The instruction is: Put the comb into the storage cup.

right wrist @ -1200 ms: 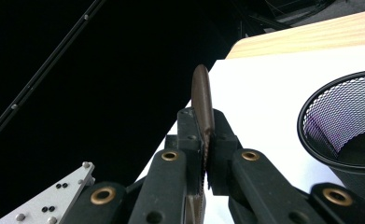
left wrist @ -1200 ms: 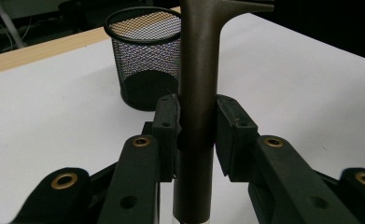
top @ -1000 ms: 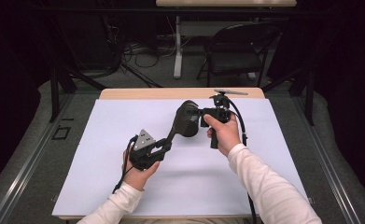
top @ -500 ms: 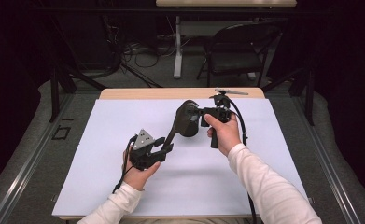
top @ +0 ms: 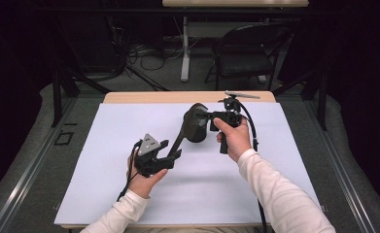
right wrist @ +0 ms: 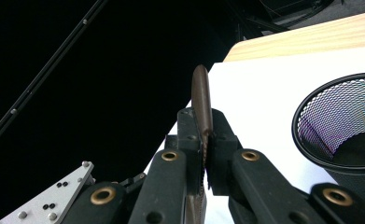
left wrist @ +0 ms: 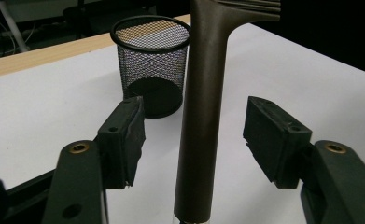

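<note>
Since the earlier frame, only the jaws of the left tool have changed: they have just been opening, and both hands sit where they were. From the left gripper view, the two black pads now stand apart on either side of the brown handle of a comb, with clear gaps between pad and handle, so nothing is pressed. The handle runs up between the jaws to the toothed head at the top edge of that view.

The right tool is clamped tight on the other end of the comb: the right gripper view shows its jaws closed on the thin brown edge, which sticks up between the pads.

Seen from the high view, the comb hangs in the air above the white tabletop, slanting from the left tool up toward the right one.

A black mesh cup stands upright on the tabletop just beside the right tool, its open mouth facing up. It appears behind the handle in the left gripper view.
</note>
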The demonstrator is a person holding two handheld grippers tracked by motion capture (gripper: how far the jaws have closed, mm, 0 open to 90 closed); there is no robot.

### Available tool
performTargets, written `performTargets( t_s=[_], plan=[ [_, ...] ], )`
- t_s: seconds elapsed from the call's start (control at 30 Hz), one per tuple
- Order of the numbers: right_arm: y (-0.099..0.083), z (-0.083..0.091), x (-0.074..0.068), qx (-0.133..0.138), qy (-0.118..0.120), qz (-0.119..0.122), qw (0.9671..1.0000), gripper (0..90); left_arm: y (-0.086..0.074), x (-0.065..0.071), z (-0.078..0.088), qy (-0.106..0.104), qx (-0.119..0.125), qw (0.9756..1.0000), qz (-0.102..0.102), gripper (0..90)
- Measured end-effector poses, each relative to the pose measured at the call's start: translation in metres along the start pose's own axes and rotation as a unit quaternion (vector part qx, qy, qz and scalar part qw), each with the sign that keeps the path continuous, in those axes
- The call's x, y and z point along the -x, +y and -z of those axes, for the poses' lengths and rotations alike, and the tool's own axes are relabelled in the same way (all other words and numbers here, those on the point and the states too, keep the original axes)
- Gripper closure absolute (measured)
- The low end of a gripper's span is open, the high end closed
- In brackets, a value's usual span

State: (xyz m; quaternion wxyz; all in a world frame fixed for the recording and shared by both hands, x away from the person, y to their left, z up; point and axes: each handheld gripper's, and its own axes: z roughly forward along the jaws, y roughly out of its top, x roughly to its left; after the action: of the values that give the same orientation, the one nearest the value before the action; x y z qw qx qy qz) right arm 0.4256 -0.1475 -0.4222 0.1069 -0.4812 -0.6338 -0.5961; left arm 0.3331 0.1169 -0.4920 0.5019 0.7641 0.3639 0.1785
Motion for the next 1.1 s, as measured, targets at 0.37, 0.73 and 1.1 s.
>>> performTargets(
  t_s=[0.37,0.73,1.1],
  plan=[
    [0.001,0.002,0.000,0.007,-0.002,-0.002,1.0000,86.7,0.002,-0.001,0.003,0.006,0.010,0.9999,-0.001,33.9],
    [0.004,0.005,0.003,0.016,-0.010,-0.002,0.9998,86.7,0.004,-0.005,0.008,0.012,0.017,0.9998,0.007,33.4],
    [0.006,0.009,0.006,0.022,-0.016,-0.003,0.9996,86.7,0.009,-0.012,0.015,0.026,0.042,0.9988,-0.002,33.4]
  ],
)
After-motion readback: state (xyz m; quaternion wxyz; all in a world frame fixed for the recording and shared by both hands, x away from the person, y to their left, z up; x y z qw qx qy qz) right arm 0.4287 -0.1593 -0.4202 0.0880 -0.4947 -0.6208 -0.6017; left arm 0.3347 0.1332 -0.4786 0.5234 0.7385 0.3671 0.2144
